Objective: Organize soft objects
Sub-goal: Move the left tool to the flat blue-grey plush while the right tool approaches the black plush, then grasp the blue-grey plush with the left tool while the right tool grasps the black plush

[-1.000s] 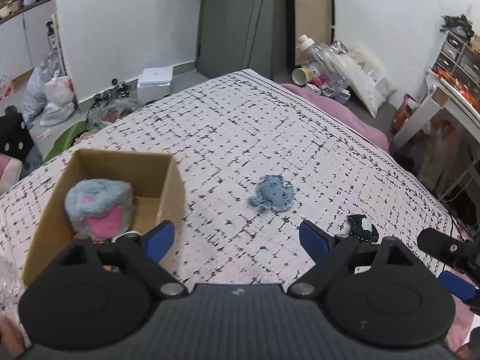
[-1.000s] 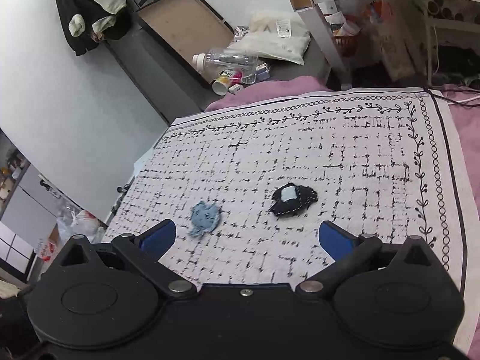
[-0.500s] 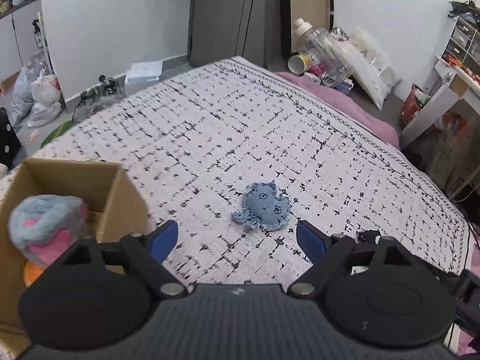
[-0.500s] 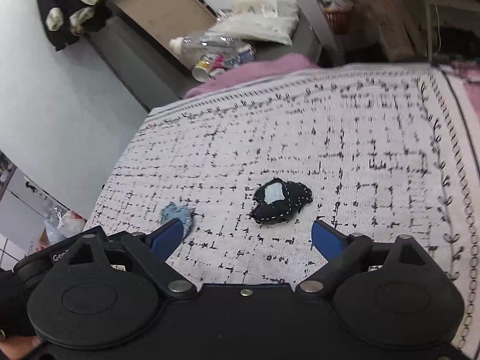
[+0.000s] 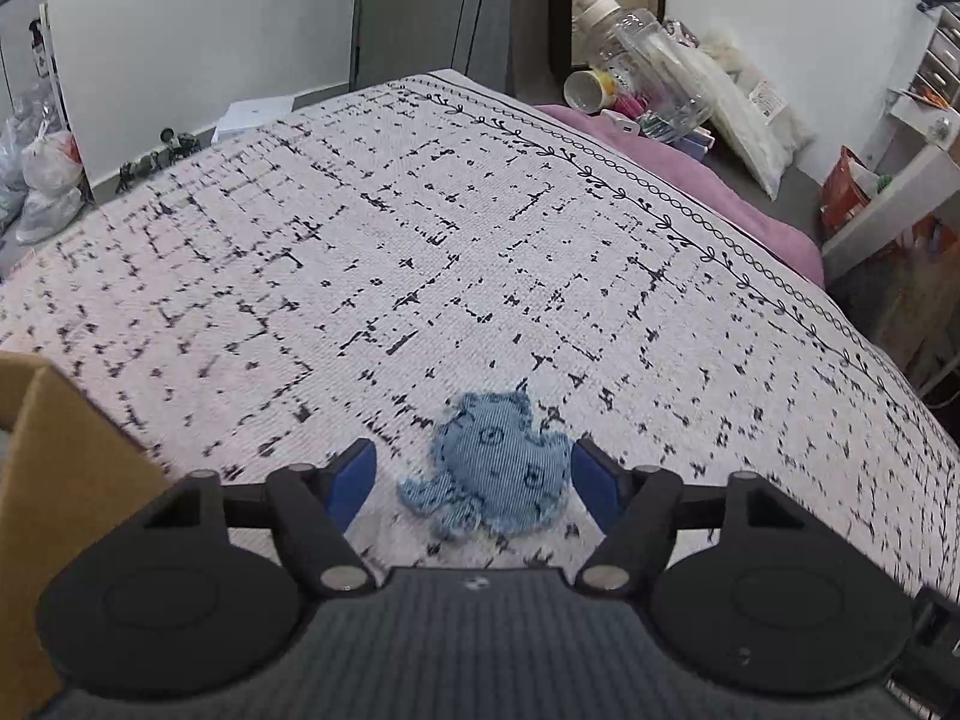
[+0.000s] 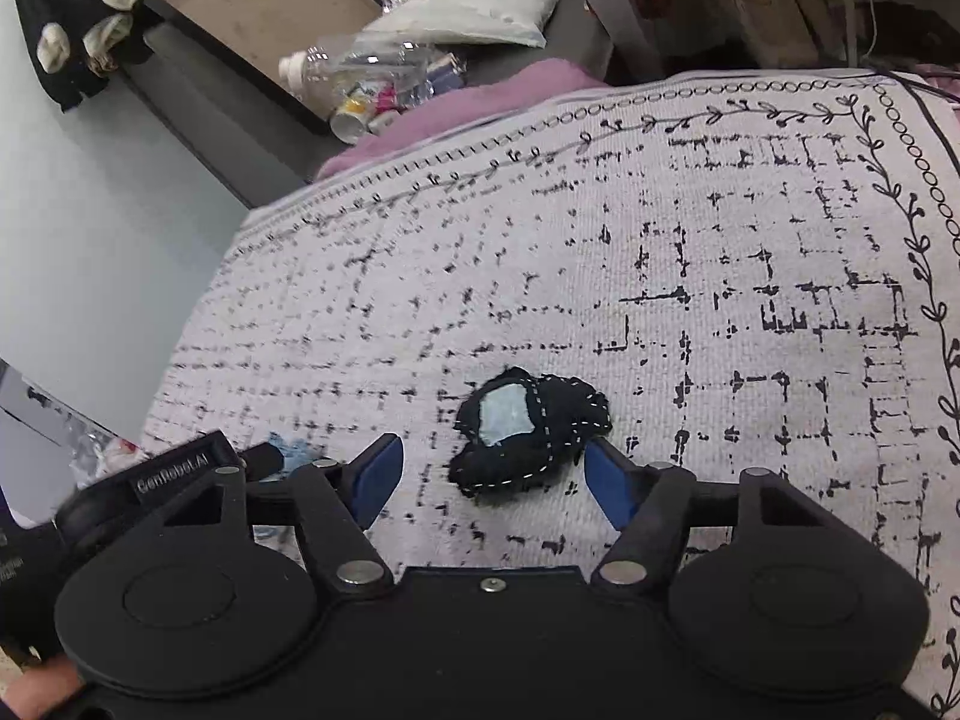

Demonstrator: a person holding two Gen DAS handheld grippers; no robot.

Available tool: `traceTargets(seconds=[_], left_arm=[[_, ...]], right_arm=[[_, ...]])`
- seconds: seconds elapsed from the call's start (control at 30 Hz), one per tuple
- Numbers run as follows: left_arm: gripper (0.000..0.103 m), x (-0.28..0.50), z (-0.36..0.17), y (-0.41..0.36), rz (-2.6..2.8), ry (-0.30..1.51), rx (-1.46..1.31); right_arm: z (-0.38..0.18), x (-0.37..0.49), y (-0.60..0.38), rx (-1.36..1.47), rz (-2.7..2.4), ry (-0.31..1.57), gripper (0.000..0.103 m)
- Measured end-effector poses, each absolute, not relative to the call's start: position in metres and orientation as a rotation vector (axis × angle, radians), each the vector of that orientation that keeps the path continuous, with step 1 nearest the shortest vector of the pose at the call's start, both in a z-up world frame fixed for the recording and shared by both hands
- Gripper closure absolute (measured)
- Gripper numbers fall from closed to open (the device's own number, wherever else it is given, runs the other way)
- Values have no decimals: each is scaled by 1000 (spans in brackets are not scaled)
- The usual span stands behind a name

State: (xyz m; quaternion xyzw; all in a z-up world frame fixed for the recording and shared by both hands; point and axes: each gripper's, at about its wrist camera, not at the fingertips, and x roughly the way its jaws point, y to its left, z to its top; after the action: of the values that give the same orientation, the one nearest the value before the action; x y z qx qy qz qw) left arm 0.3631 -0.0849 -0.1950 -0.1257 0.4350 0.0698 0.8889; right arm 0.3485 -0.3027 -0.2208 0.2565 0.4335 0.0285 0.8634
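Observation:
A small blue denim soft toy [image 5: 489, 471] lies on the white black-patterned blanket [image 5: 420, 252]. My left gripper [image 5: 474, 474] is open, with its blue pads either side of the toy, close above the blanket. A black soft toy with white stitching and a pale patch [image 6: 528, 429] lies on the same blanket [image 6: 750, 276]. My right gripper [image 6: 489, 474] is open around it, right pad almost touching. The left gripper [image 6: 180, 468] and a bit of the blue toy [image 6: 291, 450] show at the left of the right wrist view.
A cardboard box [image 5: 54, 480] stands at the left edge, close to the left gripper. Beyond the blanket's far edge lie a purple cover [image 5: 690, 174], a big clear bottle [image 5: 648, 60], a white pillow bag [image 6: 480, 0] and a desk [image 5: 888, 198].
Both grippers have moved forward and down, so each toy now sits between open fingers. The box has slid almost out of the left view, its fluffy toy no longer visible.

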Motion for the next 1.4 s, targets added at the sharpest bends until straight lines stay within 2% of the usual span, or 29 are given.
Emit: traceTargets(seconds=[0.23, 0.27, 0.33, 0.37, 0.4, 0.5, 0.67, 1.4], left_arm=[[37, 380, -214, -88, 140, 948, -258], [37, 379, -216, -89, 141, 946, -259], [42, 377, -218, -92, 138, 932, -248], [50, 376, -218, -92, 133, 930, -251], [59, 375, -218, -93, 134, 930, -256], [75, 370, -216, -93, 144, 929, -263], [82, 355, -201, -89, 156, 921, -302], [83, 258, -108, -48, 138, 796, -401]], right_arm=[[-227, 360, -299, 522, 36, 917, 38], [-228, 361, -299, 521, 30, 916, 41], [-228, 362, -297, 501, 16, 916, 56], [-229, 362, -297, 487, 9, 921, 70], [-230, 362, -297, 481, 8, 927, 75], [-231, 357, -300, 499, 19, 923, 82], [-219, 346, -302, 486, 15, 878, 83], [-122, 284, -256, 367, 132, 755, 83]])
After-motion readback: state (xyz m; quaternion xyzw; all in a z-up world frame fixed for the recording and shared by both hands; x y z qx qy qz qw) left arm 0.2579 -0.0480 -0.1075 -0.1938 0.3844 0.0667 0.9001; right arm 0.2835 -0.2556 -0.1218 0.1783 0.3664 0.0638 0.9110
